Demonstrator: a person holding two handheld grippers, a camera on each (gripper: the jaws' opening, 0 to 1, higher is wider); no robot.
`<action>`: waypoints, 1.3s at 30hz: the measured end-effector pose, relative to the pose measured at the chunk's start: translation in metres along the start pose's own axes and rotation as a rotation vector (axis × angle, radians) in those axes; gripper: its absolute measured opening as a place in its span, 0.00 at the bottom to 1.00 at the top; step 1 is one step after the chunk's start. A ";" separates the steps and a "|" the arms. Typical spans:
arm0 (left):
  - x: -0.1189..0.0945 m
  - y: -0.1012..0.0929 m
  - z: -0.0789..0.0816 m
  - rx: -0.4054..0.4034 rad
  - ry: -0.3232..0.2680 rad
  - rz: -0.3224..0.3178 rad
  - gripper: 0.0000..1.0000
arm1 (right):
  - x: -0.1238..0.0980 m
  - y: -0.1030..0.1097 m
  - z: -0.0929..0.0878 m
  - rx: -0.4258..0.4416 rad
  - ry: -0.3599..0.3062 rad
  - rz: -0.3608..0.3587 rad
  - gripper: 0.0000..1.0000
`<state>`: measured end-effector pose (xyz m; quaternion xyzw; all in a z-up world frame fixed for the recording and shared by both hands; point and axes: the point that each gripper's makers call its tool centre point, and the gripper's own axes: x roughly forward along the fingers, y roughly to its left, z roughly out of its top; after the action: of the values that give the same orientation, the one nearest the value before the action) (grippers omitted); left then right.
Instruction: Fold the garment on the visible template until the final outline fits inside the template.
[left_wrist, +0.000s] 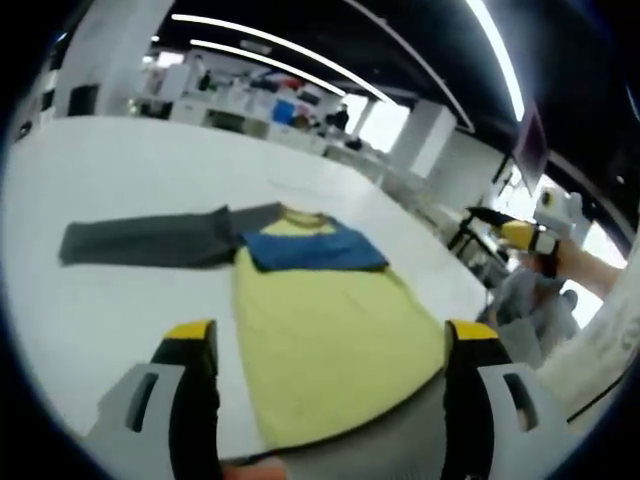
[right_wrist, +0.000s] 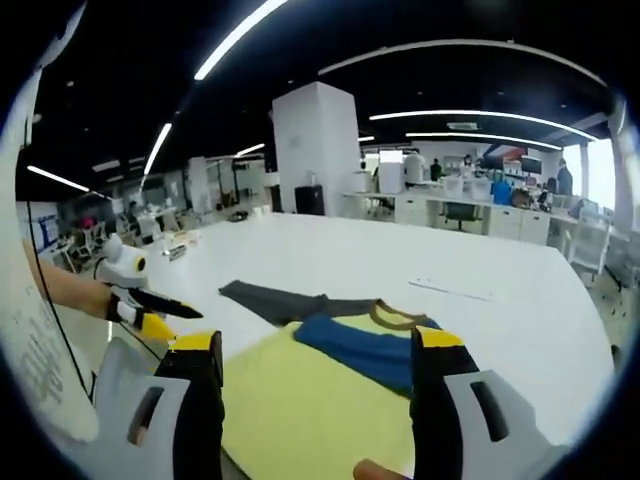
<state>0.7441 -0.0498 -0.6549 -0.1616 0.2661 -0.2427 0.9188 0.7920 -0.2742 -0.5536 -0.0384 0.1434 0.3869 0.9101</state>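
Left gripper view: both grippers' fingers apart above the garment (left_wrist: 320, 330), seemingly near the white table (left_wrist: 130, 170) edge.

In the left gripper view, the left gripper (left_wrist: 332, 345) has two black jaws with yellow tips, and each jaw sits on a light grey plastic housing with a rounded dark slot in it. The right gripper (left_wrist: 535, 240) comes in at the far right — it has a yellow and black front and a white rounded body.

In the right gripper view, the right gripper (right_wrist: 318, 355) has the same build: black jaws, yellow tips, grey slotted housings. The left gripper (right_wrist: 150, 305) appears at the left with thin black jaws, a yellow part behind them and a white body. A thin black cable (right_wrist: 55, 320) runs along the person's white sleeve (right_wrist: 35, 370) — the sleeve carries faint grey print.
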 end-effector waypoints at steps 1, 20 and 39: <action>0.000 0.001 0.000 0.000 0.001 0.001 0.90 | -0.001 0.000 0.000 0.001 -0.001 -0.001 0.76; -0.012 0.078 0.026 -0.352 -0.217 0.136 0.90 | -0.007 0.003 -0.006 0.000 0.012 -0.005 0.76; -0.042 0.254 0.068 -0.565 -0.414 0.532 0.88 | -0.012 0.000 -0.011 -0.007 0.044 -0.022 0.76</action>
<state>0.8427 0.1946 -0.6915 -0.3777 0.1646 0.1220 0.9030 0.7810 -0.2844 -0.5602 -0.0517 0.1614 0.3764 0.9108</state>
